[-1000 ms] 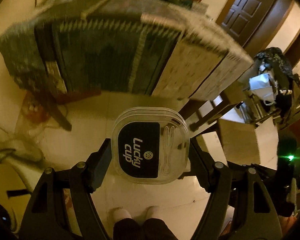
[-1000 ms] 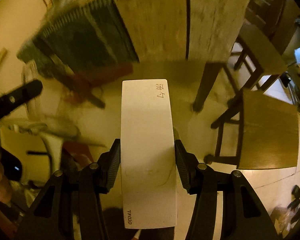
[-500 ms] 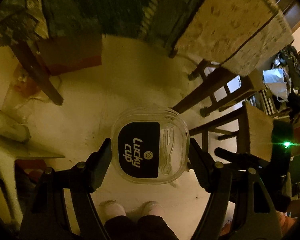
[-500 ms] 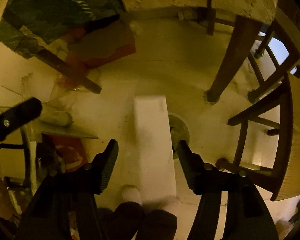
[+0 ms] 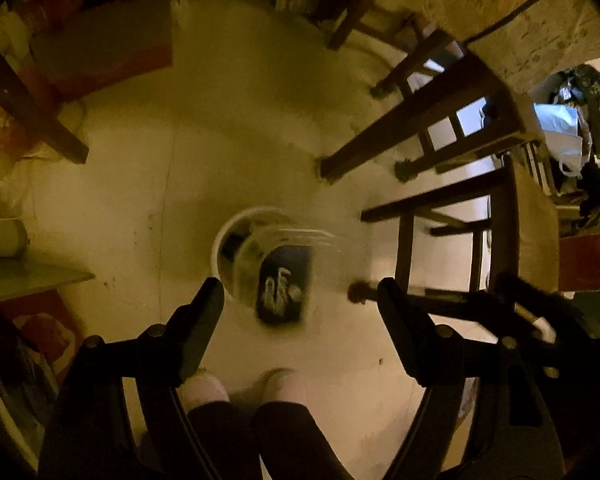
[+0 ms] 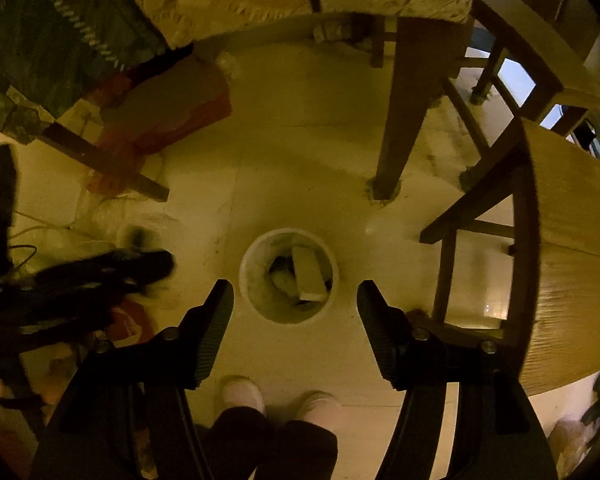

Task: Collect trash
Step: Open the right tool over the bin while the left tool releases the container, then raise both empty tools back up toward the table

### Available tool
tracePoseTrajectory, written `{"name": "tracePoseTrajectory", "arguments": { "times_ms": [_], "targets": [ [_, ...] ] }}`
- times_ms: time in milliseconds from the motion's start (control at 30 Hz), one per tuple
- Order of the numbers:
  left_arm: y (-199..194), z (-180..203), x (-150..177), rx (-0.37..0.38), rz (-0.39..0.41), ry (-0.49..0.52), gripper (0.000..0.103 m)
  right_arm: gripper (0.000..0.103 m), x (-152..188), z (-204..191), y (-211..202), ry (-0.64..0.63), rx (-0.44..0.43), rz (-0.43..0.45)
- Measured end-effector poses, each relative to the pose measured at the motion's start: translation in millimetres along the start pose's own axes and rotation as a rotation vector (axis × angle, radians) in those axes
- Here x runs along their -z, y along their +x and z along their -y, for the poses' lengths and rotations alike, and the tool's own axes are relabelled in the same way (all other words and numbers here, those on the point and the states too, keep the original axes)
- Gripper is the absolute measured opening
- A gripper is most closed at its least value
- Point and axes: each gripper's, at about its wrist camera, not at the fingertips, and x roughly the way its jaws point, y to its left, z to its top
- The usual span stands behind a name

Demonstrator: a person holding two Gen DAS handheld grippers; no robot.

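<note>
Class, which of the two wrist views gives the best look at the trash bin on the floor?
The right wrist view: the bin sits centred and sharp, its whole rim clear, a white box lying inside. In the left wrist view the bin is half hidden by the blurred clear container in front of it.

No readable text in either view. The clear plastic lid (image 5: 296,268) falling over the bin (image 5: 224,240) has a dark label, but it's motion-blurred, lettering illegible. The white box (image 6: 309,276) in the bin shows no print that can be made out from the right wrist view.
</note>
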Motion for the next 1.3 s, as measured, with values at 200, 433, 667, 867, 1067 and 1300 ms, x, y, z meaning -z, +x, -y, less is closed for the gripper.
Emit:
{"name": "tracePoseTrajectory", "arguments": {
  "times_ms": [200, 433, 667, 867, 1067, 1300],
  "targets": [
    [-30, 13, 4, -0.026, 0.014, 0.046, 0.078, 0.061, -4, -2, -26, -0.003, -0.005, 0.03],
    [-106, 29, 4, -0.048, 0.087, 0.067, 0.078, 0.061, -14, -20, -86, -0.01, -0.007, 0.081],
    [-217, 45, 2, -0.049, 0.217, 0.1, 0.078, 0.061, -25, -49, -172, -0.02, -0.007, 0.174],
    [-321, 63, 5, -0.038, 0.358, 0.142, 0.078, 0.061, -33, -81, -253, -0.038, 0.006, 0.278],
    [-423, 79, 17, -0.03, 0.531, 0.198, 0.078, 0.061, -36, -114, -334, -0.042, -0.004, 0.423],
    [-518, 85, 27, 0.016, 0.72, 0.251, 0.078, 0.06, -39, -148, -417, -0.082, 0.066, 0.621]
  ]
}}
